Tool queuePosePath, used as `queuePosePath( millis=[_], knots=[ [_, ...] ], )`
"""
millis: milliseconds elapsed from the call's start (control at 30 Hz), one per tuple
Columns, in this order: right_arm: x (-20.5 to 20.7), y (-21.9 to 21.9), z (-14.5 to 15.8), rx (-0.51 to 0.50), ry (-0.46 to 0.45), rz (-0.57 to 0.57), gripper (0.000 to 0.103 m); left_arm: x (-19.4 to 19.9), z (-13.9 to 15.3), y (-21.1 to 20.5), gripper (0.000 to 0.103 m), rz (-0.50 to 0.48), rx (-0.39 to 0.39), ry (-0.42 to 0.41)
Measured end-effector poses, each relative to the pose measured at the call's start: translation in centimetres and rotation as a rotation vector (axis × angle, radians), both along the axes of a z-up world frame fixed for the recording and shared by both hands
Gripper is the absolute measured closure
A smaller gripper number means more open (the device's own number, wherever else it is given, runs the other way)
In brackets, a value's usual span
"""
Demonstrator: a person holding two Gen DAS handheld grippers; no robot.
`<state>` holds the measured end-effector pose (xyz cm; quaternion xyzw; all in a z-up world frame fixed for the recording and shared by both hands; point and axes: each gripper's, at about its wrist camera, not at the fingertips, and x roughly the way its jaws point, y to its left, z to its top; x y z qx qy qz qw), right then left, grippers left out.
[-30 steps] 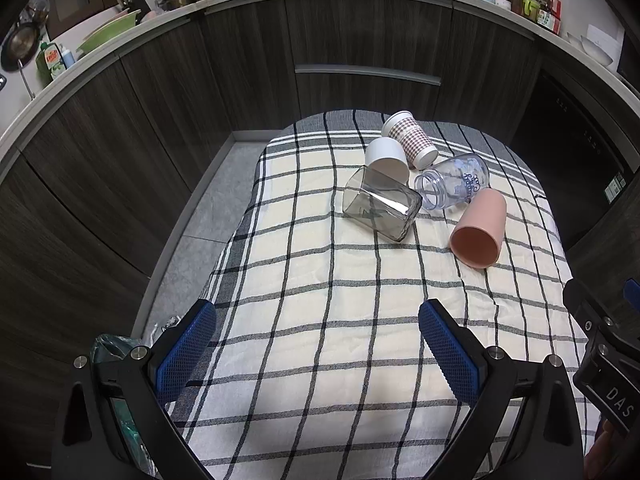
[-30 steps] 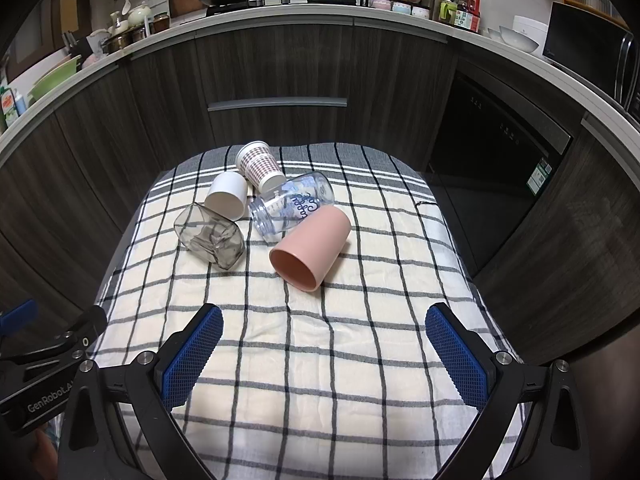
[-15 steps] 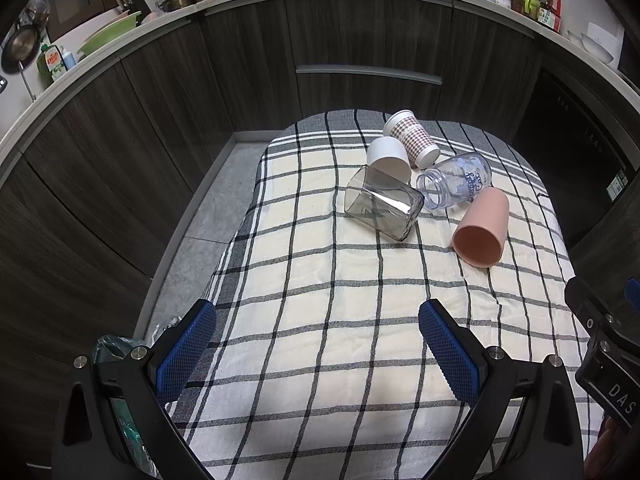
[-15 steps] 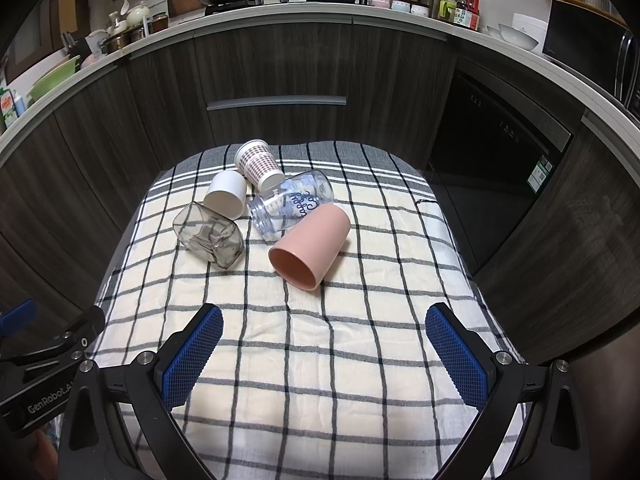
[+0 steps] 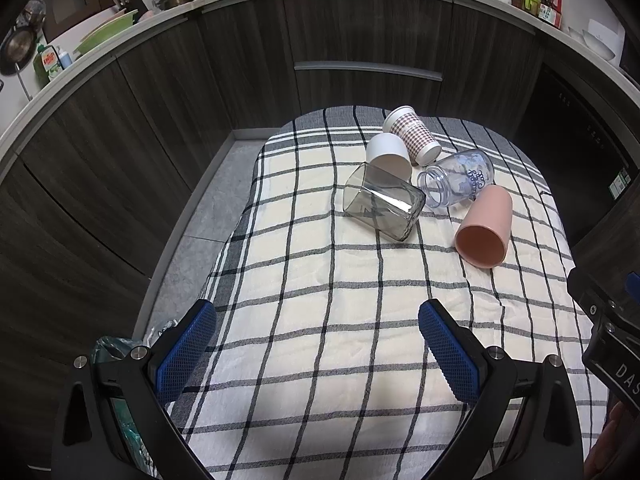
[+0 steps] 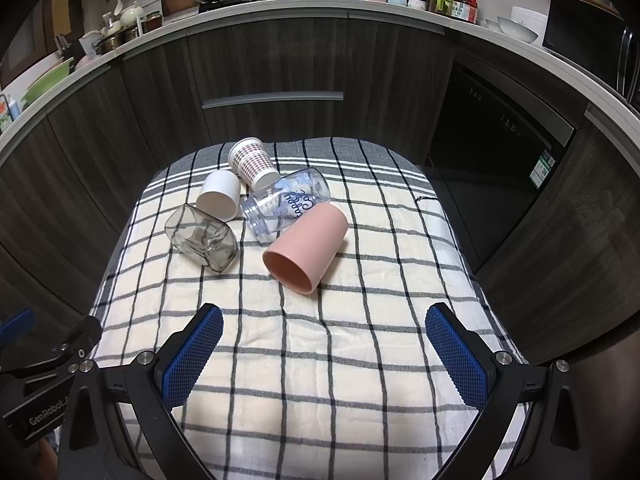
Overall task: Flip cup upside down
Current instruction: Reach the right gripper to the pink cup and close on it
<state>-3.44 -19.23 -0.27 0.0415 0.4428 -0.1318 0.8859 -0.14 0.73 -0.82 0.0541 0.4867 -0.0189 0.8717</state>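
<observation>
Since the earlier frame we have edged nearer the cups. Left gripper and right gripper hover low, jaws apart, empty. Five vessels lie toppled on the bench: pink cup nearest, one clear bottle, one grey glass, two paper cups.

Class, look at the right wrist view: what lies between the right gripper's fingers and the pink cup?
Only bare checked cloth lies between the open right gripper and the pink cup on its side; the right wrist view shows it.

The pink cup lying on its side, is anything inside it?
The pink cup looks empty as far as its open mouth shows; the deepest part near its base is shadowed.
</observation>
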Motion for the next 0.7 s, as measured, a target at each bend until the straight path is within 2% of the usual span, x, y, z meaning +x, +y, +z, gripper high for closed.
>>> queuePosePath(
  millis=[433,700],
  knots=[
    [2.7,-0.9,-1.0,-0.005,0.008,-0.014,0.001,3.3,-1.2,-1.5,0.000,-0.006,0.005,-0.002],
    [6.0,-2.2,-3.1,0.041,0.031,-0.054,0.001,6.4,-2.1,-2.2,0.000,-0.017,0.011,-0.021]
  ],
)
